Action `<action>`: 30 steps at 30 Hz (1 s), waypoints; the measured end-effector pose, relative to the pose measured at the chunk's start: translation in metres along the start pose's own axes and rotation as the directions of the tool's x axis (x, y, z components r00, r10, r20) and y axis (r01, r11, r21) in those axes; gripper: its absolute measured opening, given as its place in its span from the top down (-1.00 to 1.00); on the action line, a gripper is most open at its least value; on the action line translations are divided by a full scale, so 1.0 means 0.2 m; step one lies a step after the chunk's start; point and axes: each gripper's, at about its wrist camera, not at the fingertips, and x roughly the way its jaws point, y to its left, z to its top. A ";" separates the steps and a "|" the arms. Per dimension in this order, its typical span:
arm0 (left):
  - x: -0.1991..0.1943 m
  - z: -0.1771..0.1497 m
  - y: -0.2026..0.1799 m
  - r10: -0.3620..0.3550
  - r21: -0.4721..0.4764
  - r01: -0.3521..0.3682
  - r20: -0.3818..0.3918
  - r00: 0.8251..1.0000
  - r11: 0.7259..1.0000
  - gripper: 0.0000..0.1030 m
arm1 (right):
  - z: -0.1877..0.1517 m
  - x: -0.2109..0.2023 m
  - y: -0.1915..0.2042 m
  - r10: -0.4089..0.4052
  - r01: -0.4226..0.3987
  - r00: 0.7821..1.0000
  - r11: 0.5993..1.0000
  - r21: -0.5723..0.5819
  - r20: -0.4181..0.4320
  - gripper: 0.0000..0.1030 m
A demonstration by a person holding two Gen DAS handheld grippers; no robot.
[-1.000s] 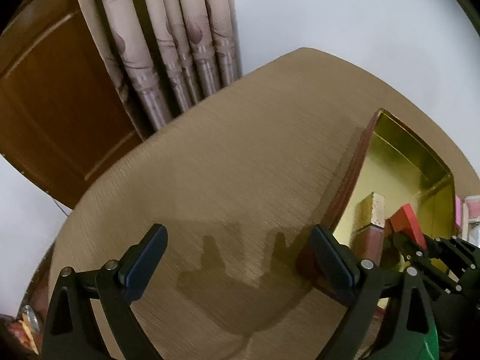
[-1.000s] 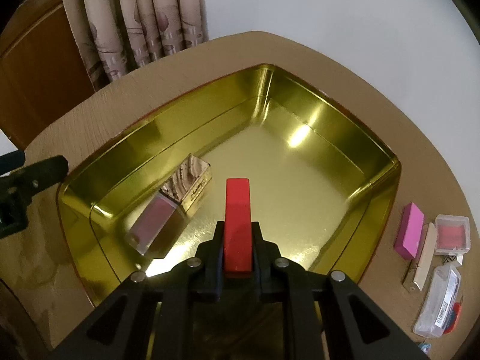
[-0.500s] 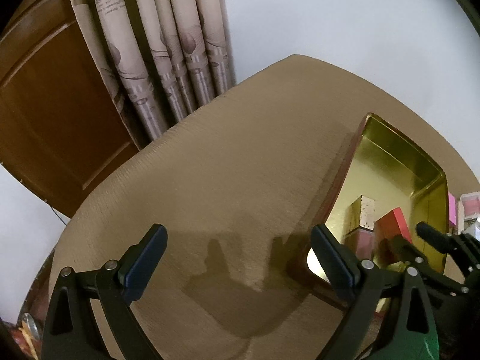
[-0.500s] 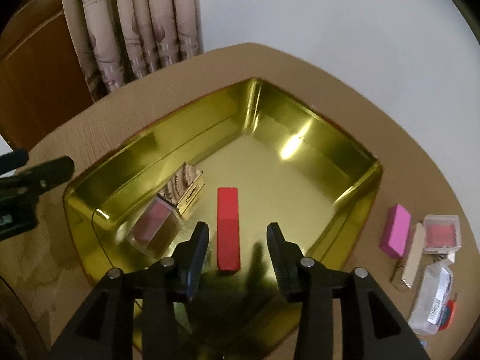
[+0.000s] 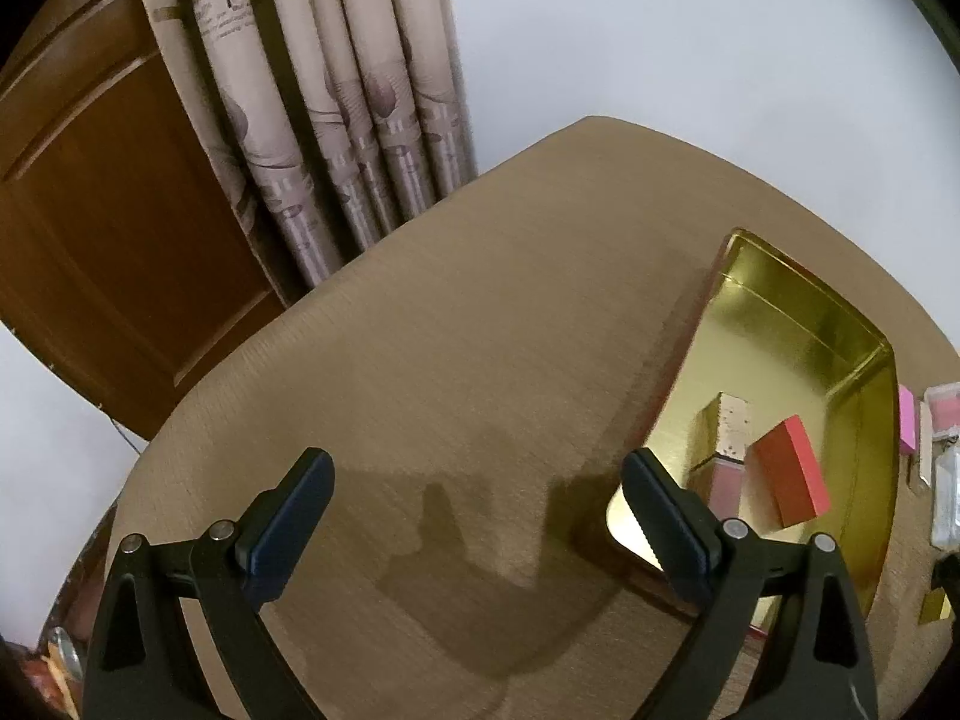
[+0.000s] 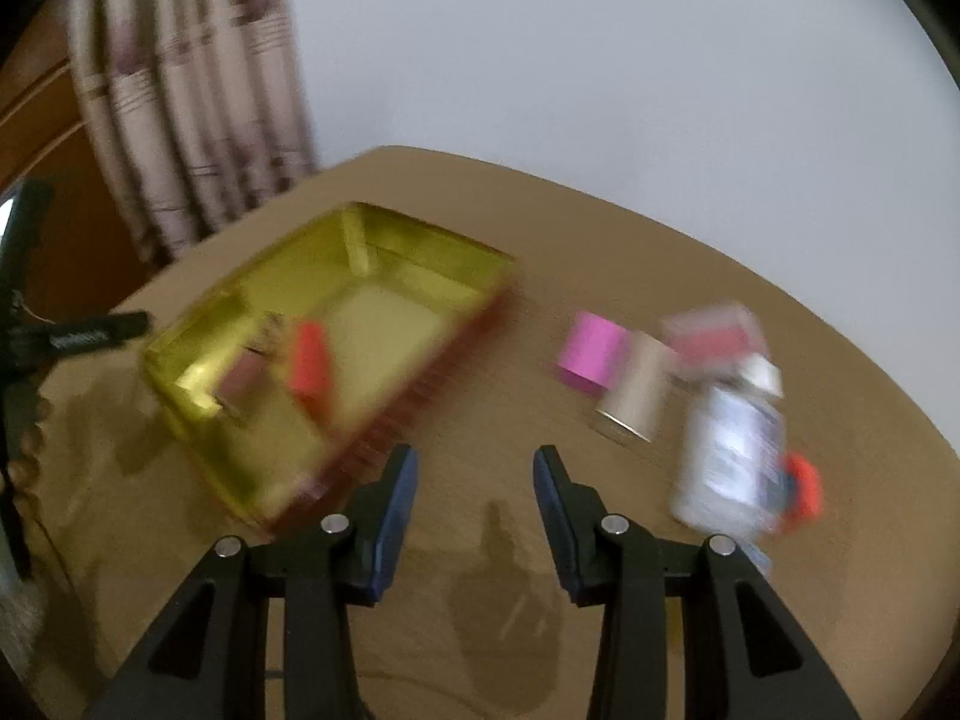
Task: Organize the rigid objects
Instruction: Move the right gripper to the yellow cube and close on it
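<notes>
A gold tin tray [image 6: 480, 258] [image 5: 864, 336] sits on the tan table. In it lie a red block [image 6: 309, 354] [image 5: 792, 471] and a pink bottle with a gold cap [image 5: 729, 444]. My right gripper [image 6: 474, 474] is open and empty, above the bare table just right of the tray's near corner; its view is blurred. To its right lie a pink block [image 6: 591, 351], a beige tube [image 6: 636, 393], a clear box with pink contents [image 6: 714, 336] and a clear packet [image 6: 732, 456]. My left gripper [image 5: 477, 513] is wide open and empty, left of the tray.
Curtains [image 5: 336, 96] and a brown wooden door [image 5: 102, 210] stand behind the table's far left edge. A white wall [image 6: 600, 60] is beyond the table. Small clutter [image 5: 54, 666] shows past the near left edge.
My right gripper opened, left the red block in the tray, then pulled back and swung right toward the loose items. My left gripper drew back a little.
</notes>
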 end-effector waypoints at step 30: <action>-0.22 -0.11 -0.37 -0.075 0.195 0.061 0.062 0.995 0.979 -0.86 | -0.43 0.11 -0.52 -0.070 0.085 0.994 0.976 0.203 -0.081 0.38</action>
